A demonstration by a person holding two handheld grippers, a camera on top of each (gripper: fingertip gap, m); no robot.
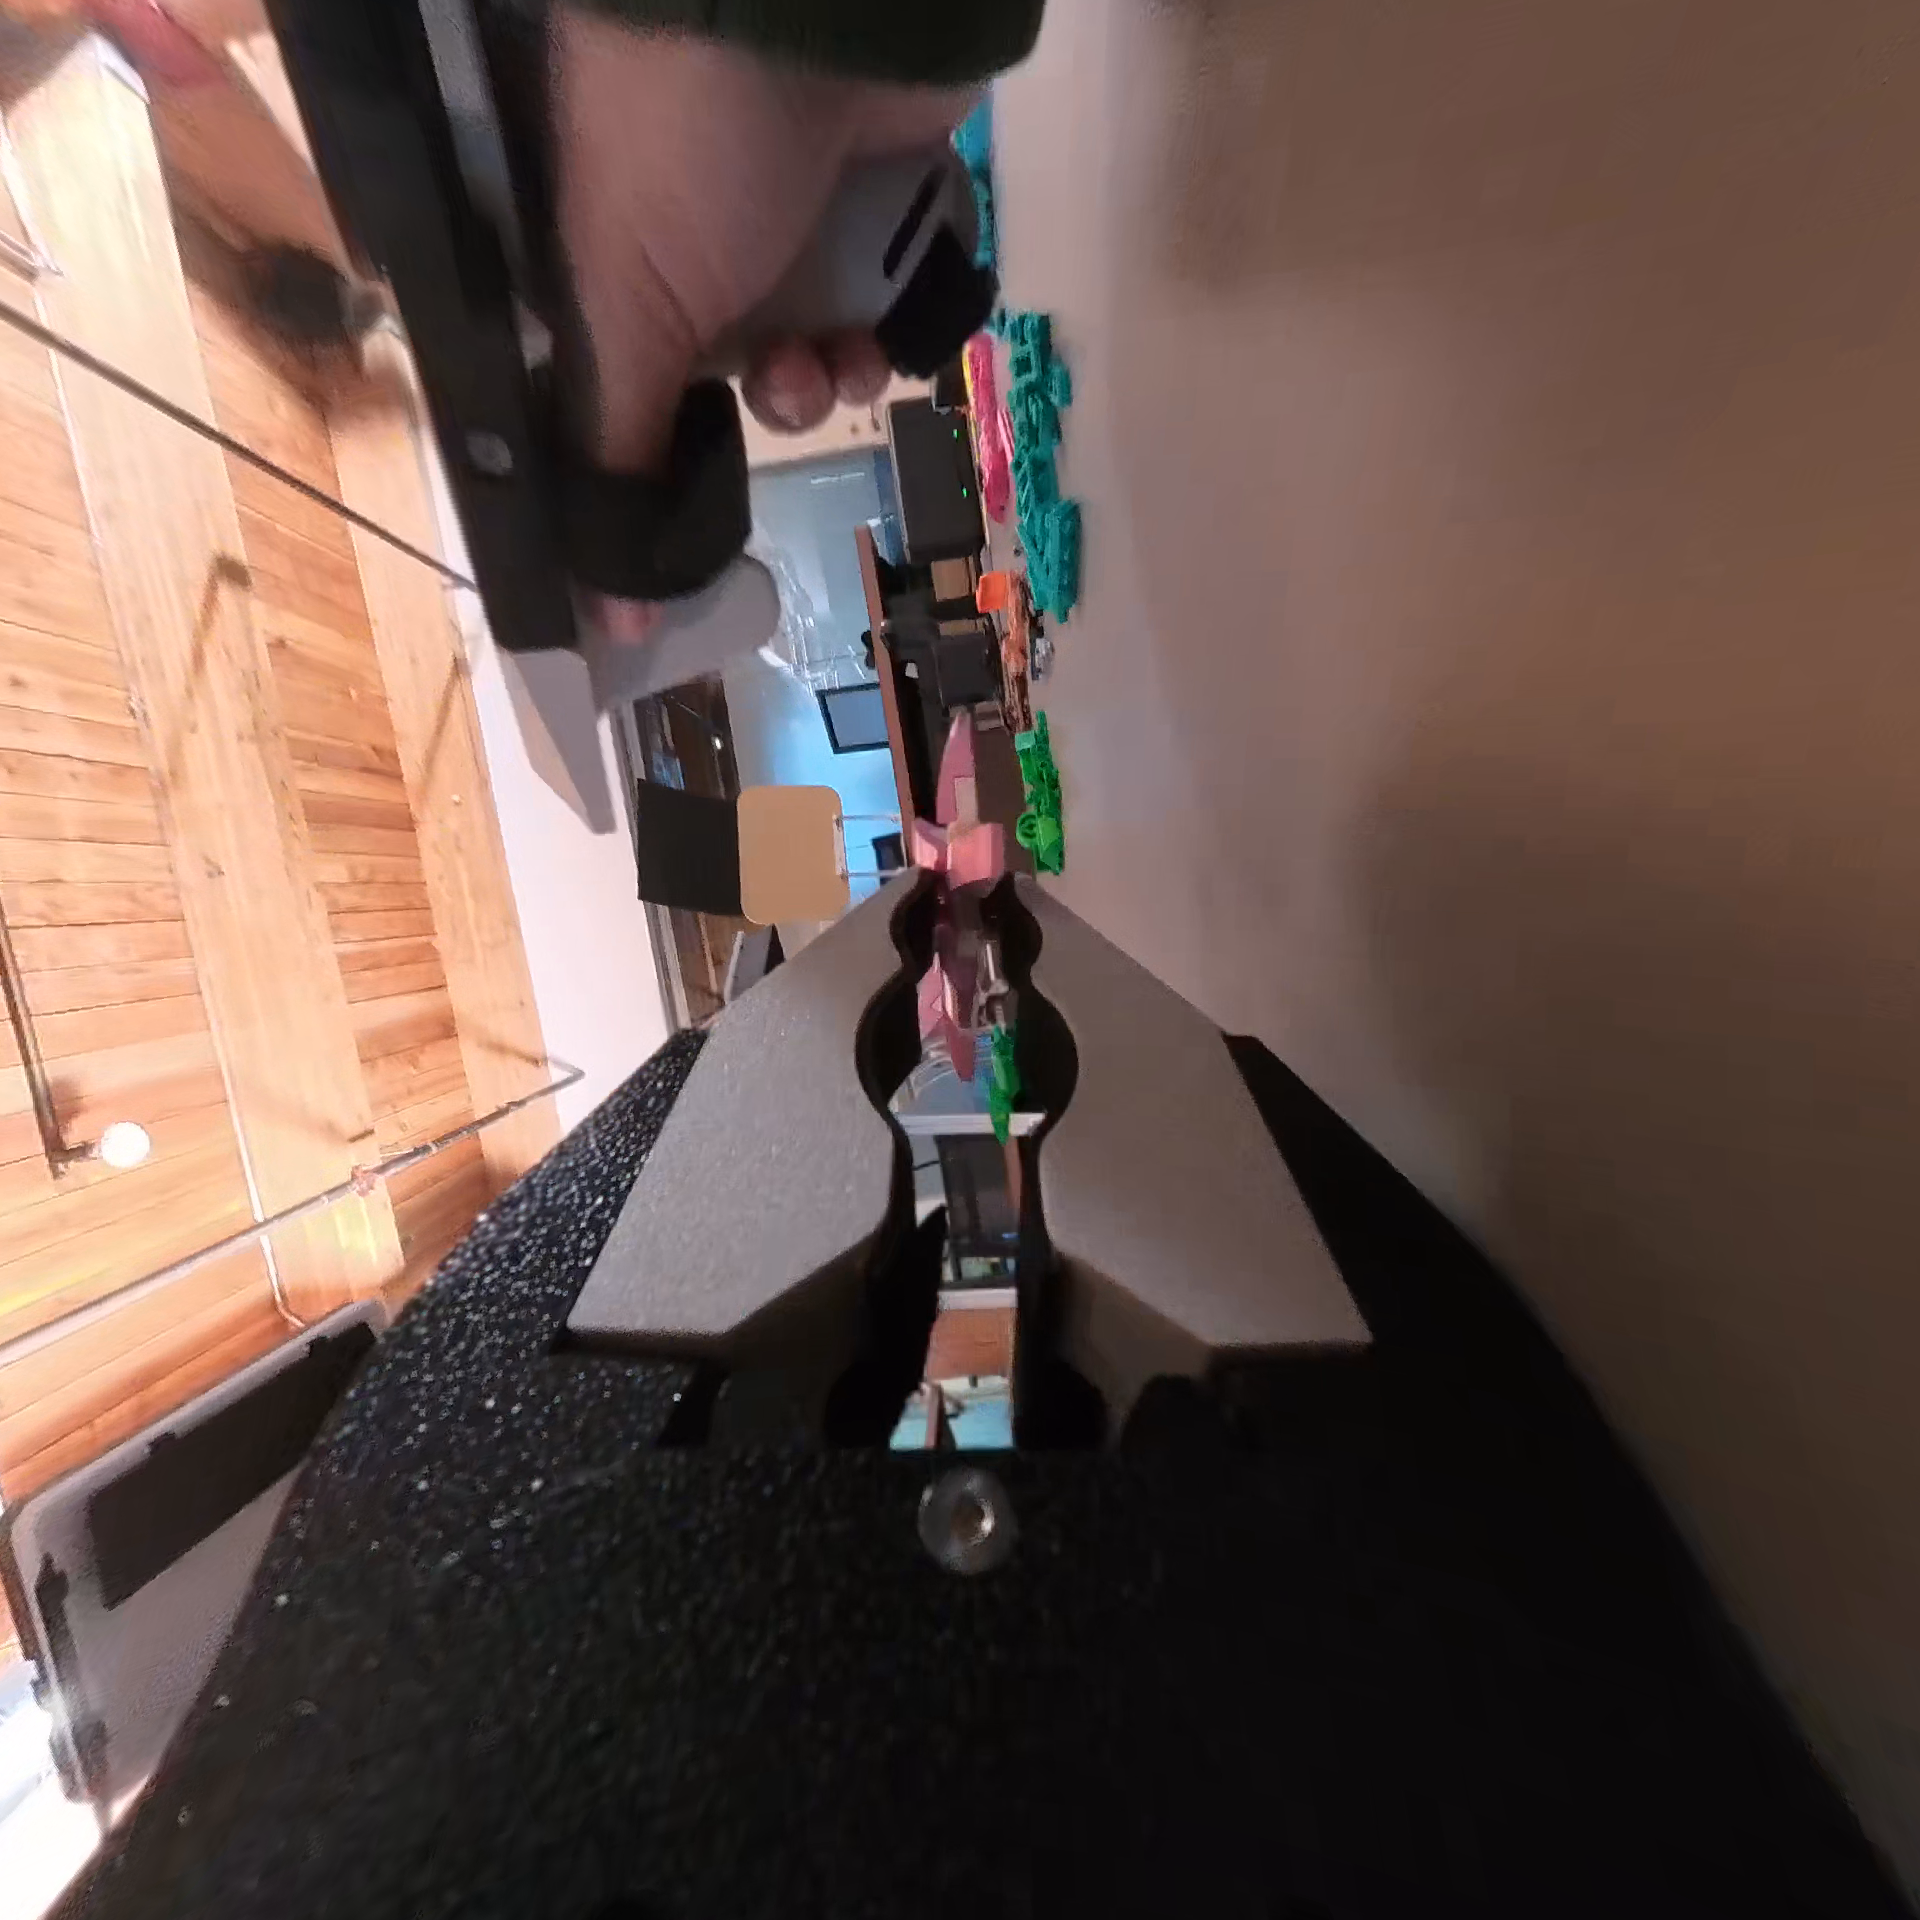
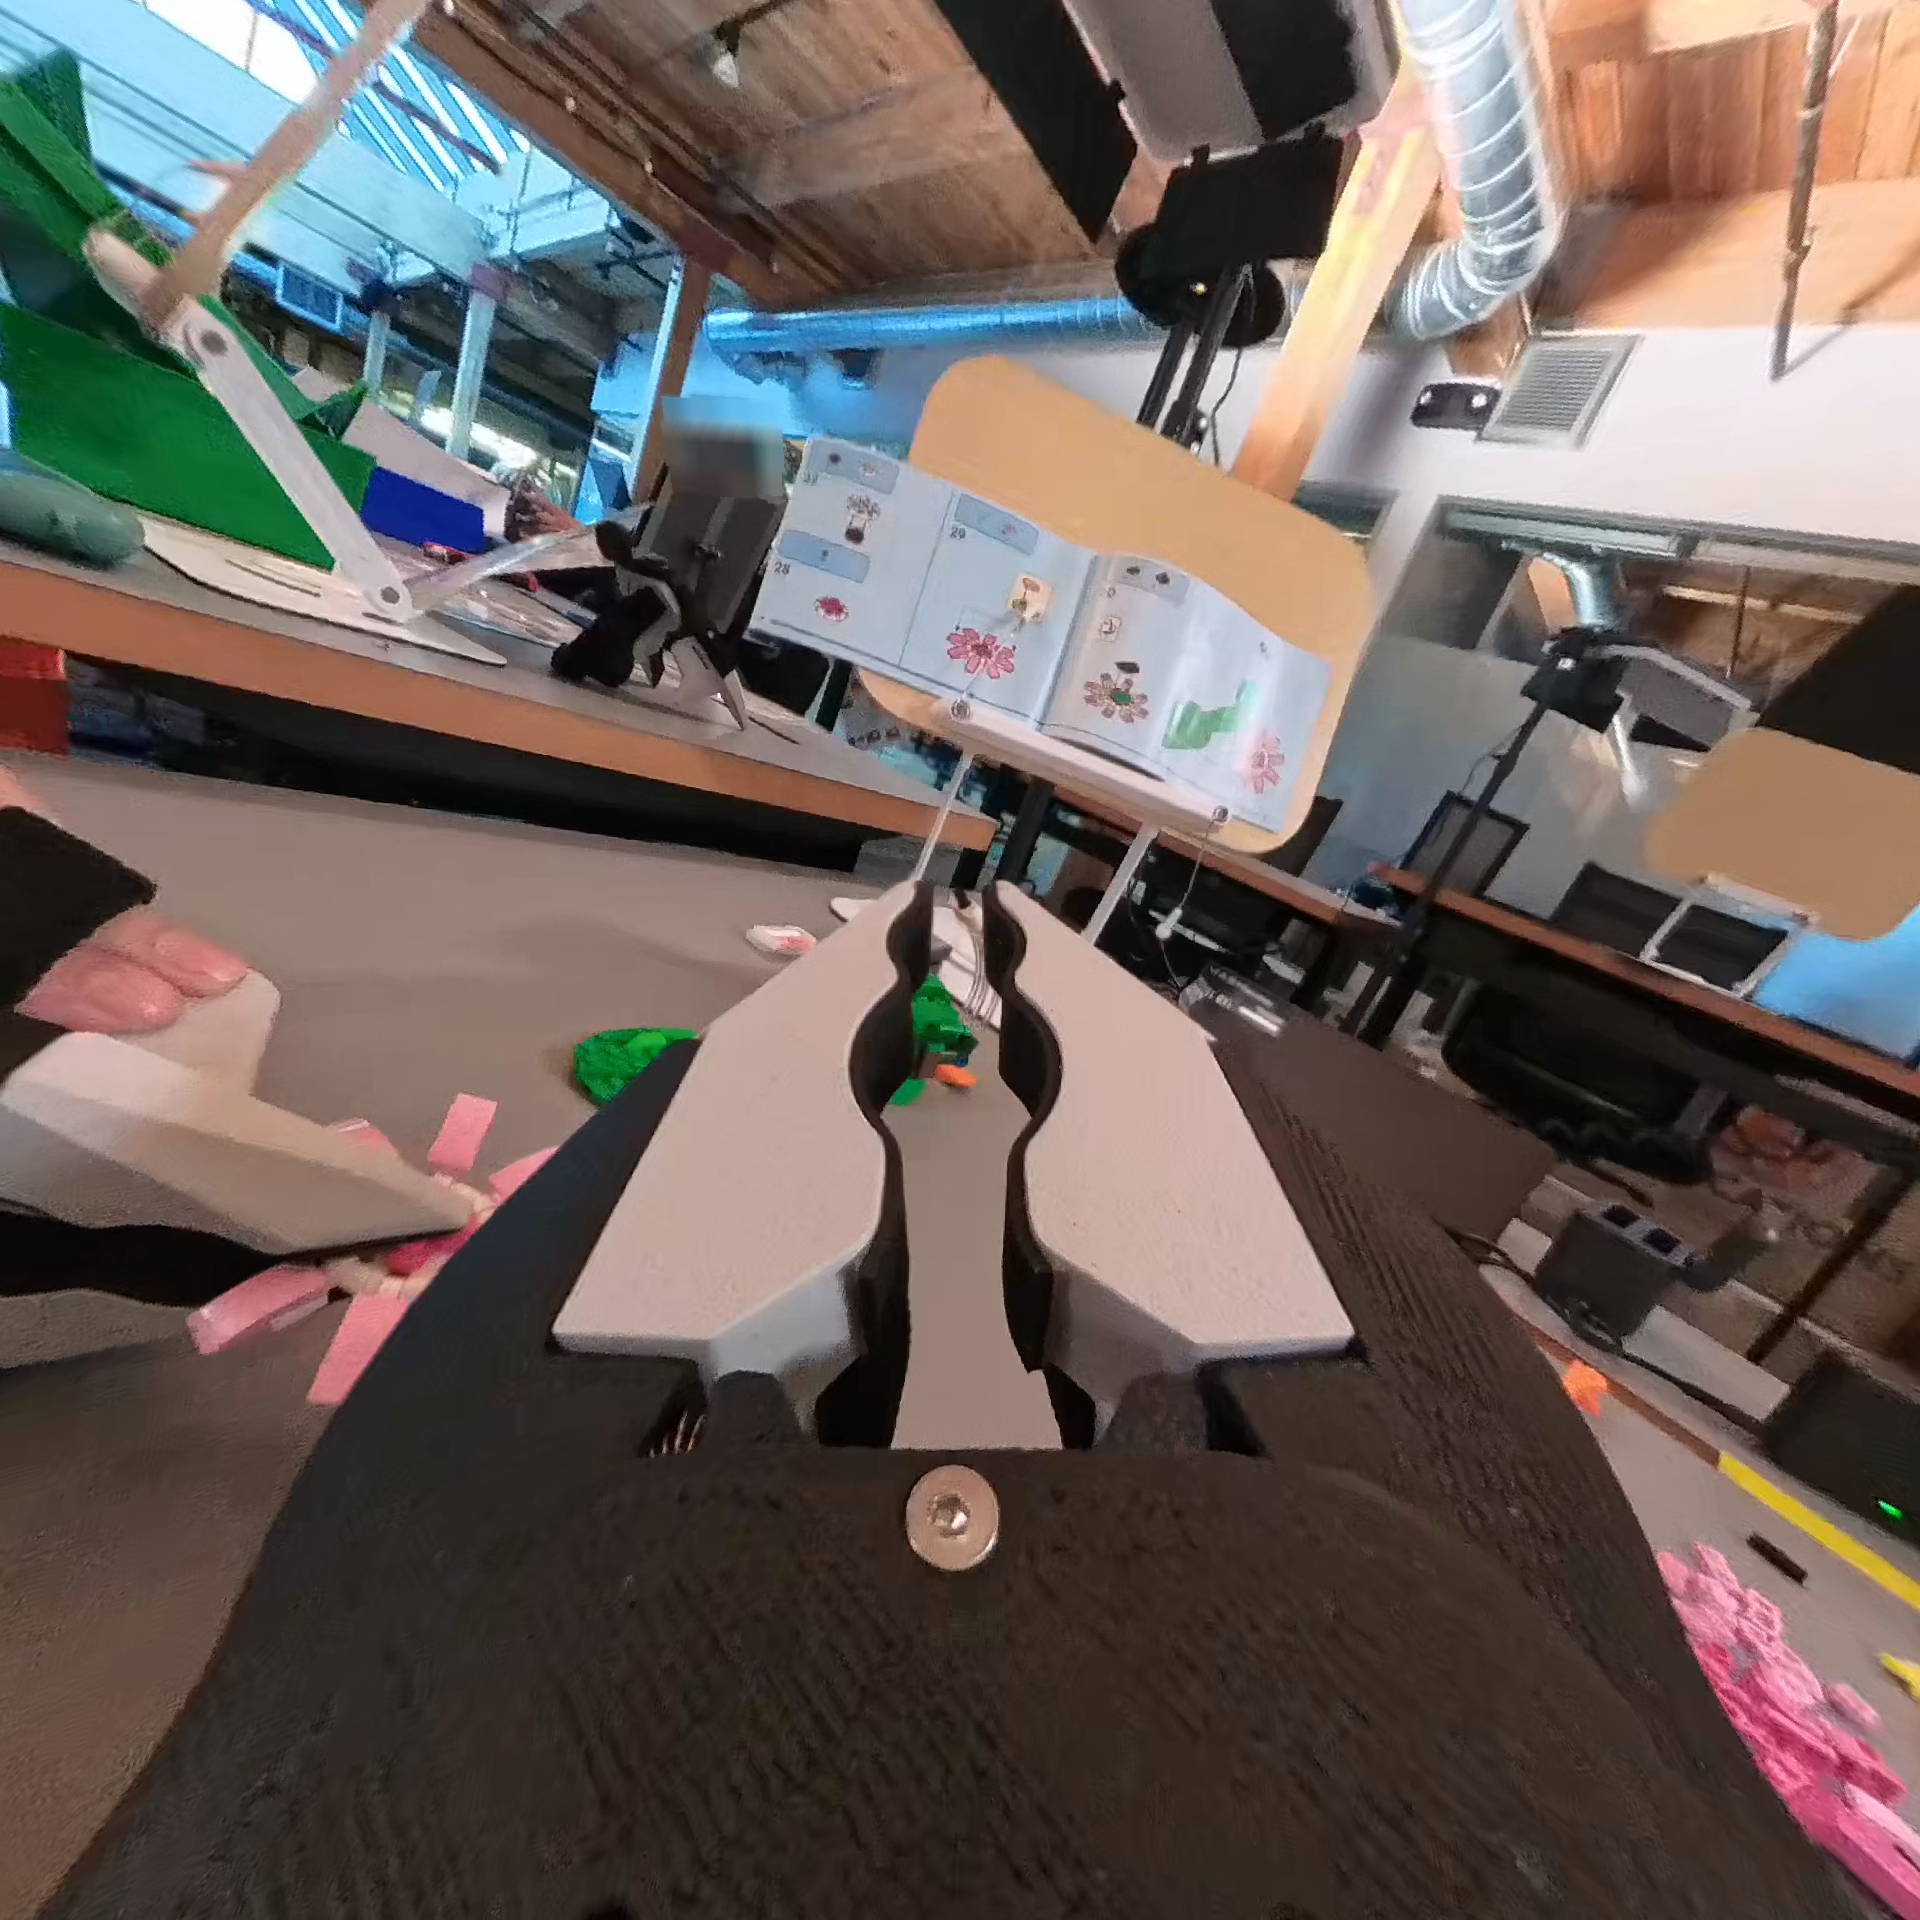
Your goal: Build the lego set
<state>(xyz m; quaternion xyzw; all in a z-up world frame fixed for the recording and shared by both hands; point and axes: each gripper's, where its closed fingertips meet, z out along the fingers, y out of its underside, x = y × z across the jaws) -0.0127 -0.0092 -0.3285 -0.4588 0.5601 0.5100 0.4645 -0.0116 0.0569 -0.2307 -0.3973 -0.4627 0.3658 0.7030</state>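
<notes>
My left gripper (image 1: 968, 888) is shut on a pink lego flower (image 1: 961, 847) with several petals, held at the fingertips just above the grey table (image 1: 1455, 935). The right wrist view shows the same gripper (image 2: 457, 1221) at the left, held by a hand, with the flower (image 2: 353, 1340) fanning out around its tip. My right gripper (image 2: 956, 896) is empty, its jaws a narrow gap apart, and points over the table toward the instruction booklet (image 2: 1039, 644) on its stand. It also shows in the left wrist view (image 1: 582, 748), above the flower and apart from it.
Green pieces (image 2: 623, 1060) and a small green build (image 2: 940, 1023) lie ahead of the right gripper. A pile of pink pieces (image 2: 1787, 1704) lies at the lower right. Teal pieces (image 1: 1044, 468), pink pieces (image 1: 987, 436) and green pieces (image 1: 1039, 800) lie along the table. About 12 cm separates my left fingertips from my right.
</notes>
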